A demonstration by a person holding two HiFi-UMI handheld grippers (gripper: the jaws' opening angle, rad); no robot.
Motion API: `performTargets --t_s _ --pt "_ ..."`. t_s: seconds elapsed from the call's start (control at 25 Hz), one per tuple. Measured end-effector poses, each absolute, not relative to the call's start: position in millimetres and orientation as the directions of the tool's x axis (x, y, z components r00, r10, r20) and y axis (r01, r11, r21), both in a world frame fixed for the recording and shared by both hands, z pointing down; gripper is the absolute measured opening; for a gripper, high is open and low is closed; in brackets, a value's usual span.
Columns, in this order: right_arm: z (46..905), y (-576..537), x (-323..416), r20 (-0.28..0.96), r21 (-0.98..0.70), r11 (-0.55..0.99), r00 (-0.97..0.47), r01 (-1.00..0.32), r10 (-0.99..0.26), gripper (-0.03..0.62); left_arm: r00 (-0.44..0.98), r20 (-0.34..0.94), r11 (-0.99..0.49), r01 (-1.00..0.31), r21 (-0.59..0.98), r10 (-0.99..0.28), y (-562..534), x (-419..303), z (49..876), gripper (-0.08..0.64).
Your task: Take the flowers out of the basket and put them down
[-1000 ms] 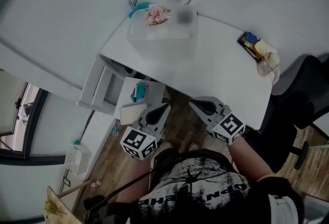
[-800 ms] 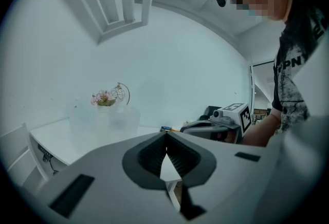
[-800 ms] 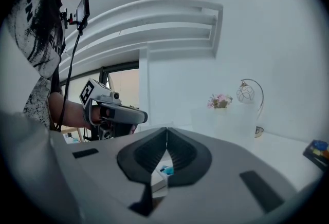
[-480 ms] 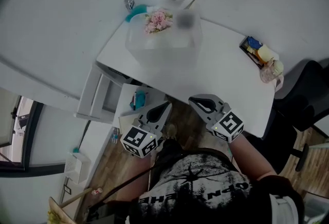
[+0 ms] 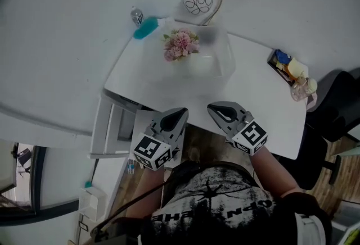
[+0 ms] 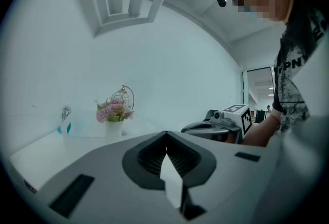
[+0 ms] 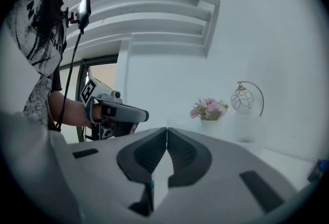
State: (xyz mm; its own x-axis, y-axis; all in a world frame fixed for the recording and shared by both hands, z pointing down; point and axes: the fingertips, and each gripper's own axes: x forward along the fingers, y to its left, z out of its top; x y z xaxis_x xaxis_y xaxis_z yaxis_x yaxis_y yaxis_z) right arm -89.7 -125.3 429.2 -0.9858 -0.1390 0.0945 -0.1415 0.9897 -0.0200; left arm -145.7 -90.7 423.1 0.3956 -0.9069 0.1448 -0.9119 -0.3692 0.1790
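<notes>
Pink flowers (image 5: 181,44) untouched in basket (image 5: 224,63), upper centre; left hand-held gripper (image 5: 182,110), right hand-held gripper (image 5: 211,107) both pressed together, empty.

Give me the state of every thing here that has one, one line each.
left gripper: shut, nothing between its jaws.
right gripper: shut, nothing between its jaws.
flowers: upright in a white pot inside the basket, not yet taken out.
basket: standing on the table, open at the top.
drawer: pulled open.
</notes>
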Motion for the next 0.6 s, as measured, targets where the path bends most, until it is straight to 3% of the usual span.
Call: performTargets --t_s 0.6 --pt "406 -194 -160 0.061 0.027 0.961 -0.959 -0.276 -0.277 0.017 0.515 0.12 -0.494 -0.853 0.169 -0.849 -156 -226 420 0.014"
